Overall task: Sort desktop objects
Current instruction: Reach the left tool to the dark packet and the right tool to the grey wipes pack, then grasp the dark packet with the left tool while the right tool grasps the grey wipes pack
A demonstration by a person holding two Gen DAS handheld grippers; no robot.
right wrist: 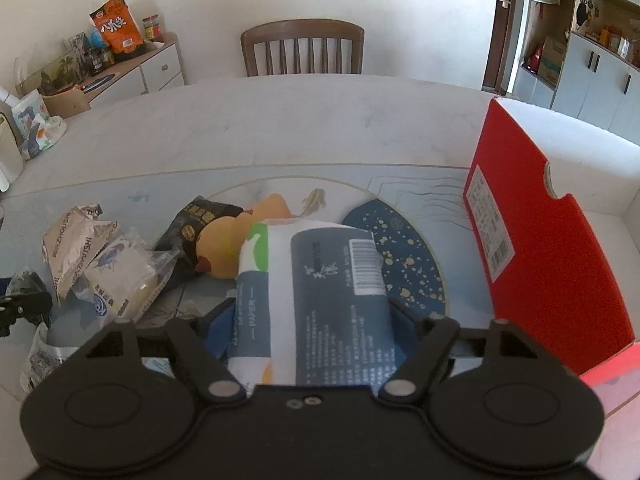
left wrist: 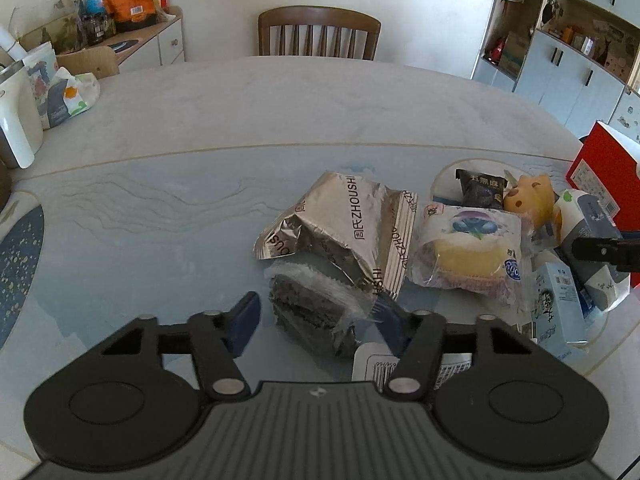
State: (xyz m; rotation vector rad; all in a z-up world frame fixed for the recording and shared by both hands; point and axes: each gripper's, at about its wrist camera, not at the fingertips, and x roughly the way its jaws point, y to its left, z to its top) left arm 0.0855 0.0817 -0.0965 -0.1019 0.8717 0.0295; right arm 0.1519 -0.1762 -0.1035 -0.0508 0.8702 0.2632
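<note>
My left gripper is open around a dark cake in clear wrap lying on the table. Behind it lies a silver snack bag, then a blueberry cake packet, a black packet and a yellow duck toy. My right gripper is shut on a white and blue tissue pack, held above the table. The duck toy and black packet lie beyond it. The right gripper shows at the right edge of the left wrist view.
An open red box stands on the right. A light blue carton lies near the table's front right. A wooden chair stands behind the table. A white appliance and tissue packs sit at the far left.
</note>
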